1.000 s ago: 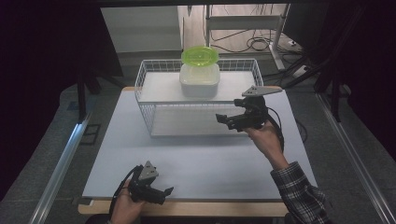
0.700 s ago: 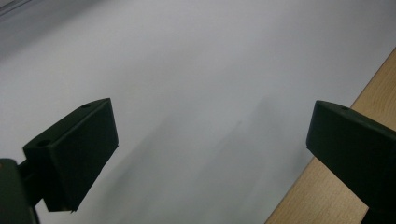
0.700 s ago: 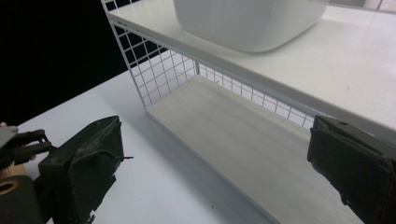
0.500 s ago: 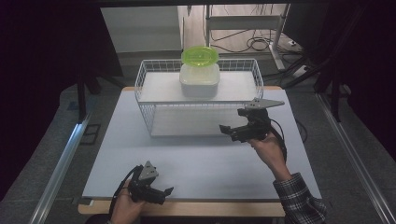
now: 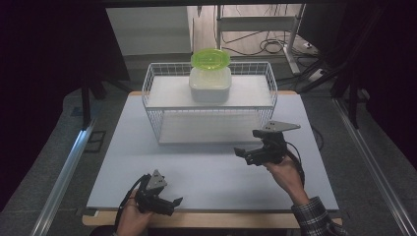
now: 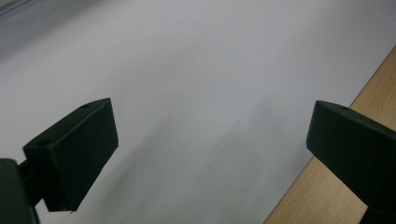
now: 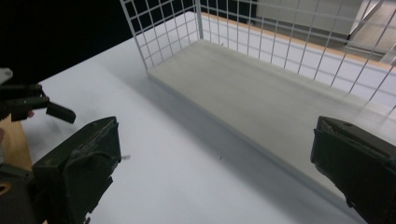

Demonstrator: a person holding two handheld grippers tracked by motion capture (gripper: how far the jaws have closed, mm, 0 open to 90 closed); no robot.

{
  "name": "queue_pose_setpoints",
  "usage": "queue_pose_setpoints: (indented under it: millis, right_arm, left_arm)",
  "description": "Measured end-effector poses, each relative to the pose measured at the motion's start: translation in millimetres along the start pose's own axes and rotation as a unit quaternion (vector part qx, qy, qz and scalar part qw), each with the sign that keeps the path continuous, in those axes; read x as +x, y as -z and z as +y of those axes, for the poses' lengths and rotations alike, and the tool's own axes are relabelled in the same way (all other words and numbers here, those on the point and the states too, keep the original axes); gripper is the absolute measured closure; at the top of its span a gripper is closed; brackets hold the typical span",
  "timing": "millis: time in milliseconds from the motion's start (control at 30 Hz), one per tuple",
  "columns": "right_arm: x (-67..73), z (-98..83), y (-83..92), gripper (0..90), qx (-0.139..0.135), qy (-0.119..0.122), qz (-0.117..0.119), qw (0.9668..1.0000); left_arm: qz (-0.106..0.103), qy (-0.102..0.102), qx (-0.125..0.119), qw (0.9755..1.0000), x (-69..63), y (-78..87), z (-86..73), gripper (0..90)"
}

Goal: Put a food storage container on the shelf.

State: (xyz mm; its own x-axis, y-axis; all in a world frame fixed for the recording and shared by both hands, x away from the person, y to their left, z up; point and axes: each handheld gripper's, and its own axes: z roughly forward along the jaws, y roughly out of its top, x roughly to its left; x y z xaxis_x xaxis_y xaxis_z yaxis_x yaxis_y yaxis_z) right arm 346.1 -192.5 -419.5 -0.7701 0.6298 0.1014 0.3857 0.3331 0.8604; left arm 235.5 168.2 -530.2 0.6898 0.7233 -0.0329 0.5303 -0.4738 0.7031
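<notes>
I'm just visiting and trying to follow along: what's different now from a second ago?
The right gripper has drawn back from the wire rack toward the person, jaws open and empty. The left gripper stayed at the table's near edge, open. The white container with its green lid sits unmoved on the rack.

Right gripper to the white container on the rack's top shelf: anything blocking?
Yes: the wire basket wall of the rack's front rim stands between the right gripper and the white container under its green lid; from above it's clear.
</notes>
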Motion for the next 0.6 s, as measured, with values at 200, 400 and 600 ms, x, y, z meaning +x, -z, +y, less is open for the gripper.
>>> queue_pose_setpoints:
  millis: [200, 400, 600]
  right_arm:
    - [2.8, -13.6, 3.1, 1.9, 0.002, 0.003, -0.01, 0.9999]
    - [4.7, -25.6, 7.2, 1.7, 0.006, 0.008, -0.022, 0.9997]
    - [5.2, -42.0, 10.4, 1.5, 0.016, 0.015, -0.04, 0.9989]
  left_arm:
    - [-0.001, -0.001, -0.001, 1.0, -0.3, 0.2, 0.0, 1.7]
    - [-0.002, -0.002, 0.0, 1.0, -0.8, -0.1, -0.1, 1.7]
    - [-0.001, -0.002, -0.001, 1.0, -1.0, -0.6, -0.1, 1.7]
